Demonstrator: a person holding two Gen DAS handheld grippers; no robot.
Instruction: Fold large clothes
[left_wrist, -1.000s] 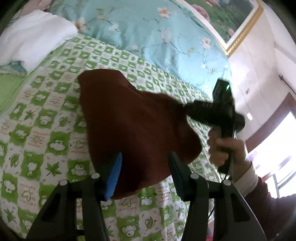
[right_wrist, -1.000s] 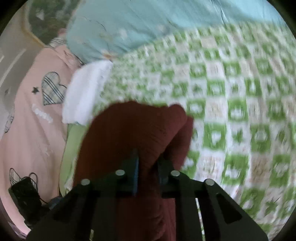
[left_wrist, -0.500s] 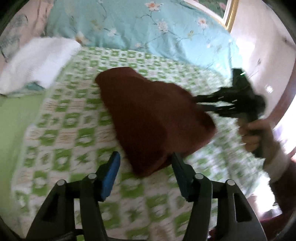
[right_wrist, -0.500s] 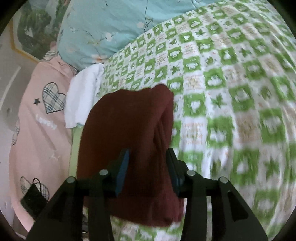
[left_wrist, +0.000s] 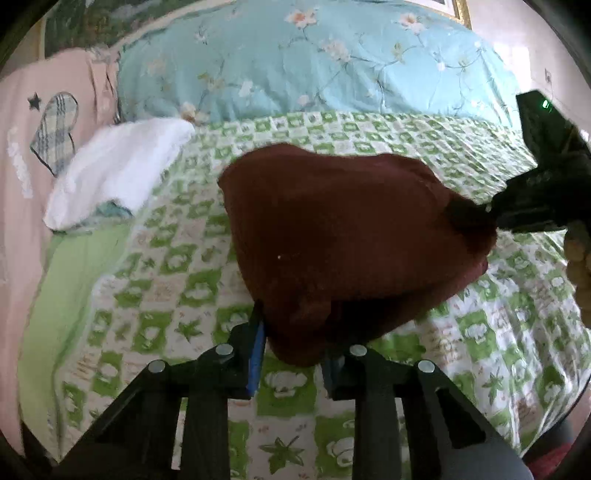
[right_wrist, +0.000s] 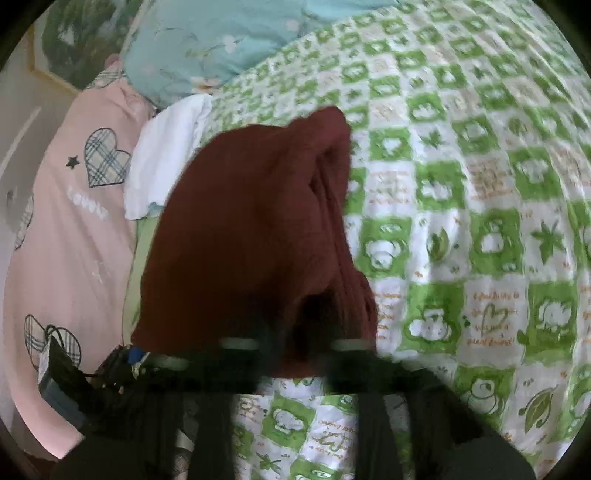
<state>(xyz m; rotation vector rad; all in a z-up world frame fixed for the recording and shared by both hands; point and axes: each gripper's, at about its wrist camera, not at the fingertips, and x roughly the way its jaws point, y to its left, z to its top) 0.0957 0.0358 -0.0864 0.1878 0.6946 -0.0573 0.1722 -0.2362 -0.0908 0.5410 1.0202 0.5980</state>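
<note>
Dark maroon folded knit garment (left_wrist: 332, 243) lies in a thick bundle on the bed, over the green-and-white checked cartoon-print bedspread (left_wrist: 498, 332). Both tongs are at the garment, one at each end.

Left tongs (left_wrist: 291, 354): fingers stand a little apart, blue pad on the left finger visible, near corner of the garment sitting between them. The cloth fills the gap and overhangs the fingertips, so this reads as gripping the garment's near edge.

Right tongs (left_wrist: 491, 214), seen from the left wrist view: tips are buried in the far right end of the garment, where the fabric bunches dark around them. In the right wrist view the same tongs (right_wrist: 295, 354) are motion-blurred; the garment (right_wrist: 251, 229) drapes over both fingers and hides the tips. Cannot tell whether they are closed on the cloth or merely inside a fold. The person's right hand (left_wrist: 580, 258) shows at the frame edge, around the tool's handle.

Surroundings: a white fluffy folded towel (left_wrist: 114, 173) sits near the garment's far left side, apart from it. Behind lies a light blue floral quilt (left_wrist: 314, 62). A pink pillow with plaid heart patches (right_wrist: 74, 206) is at the left.
</note>
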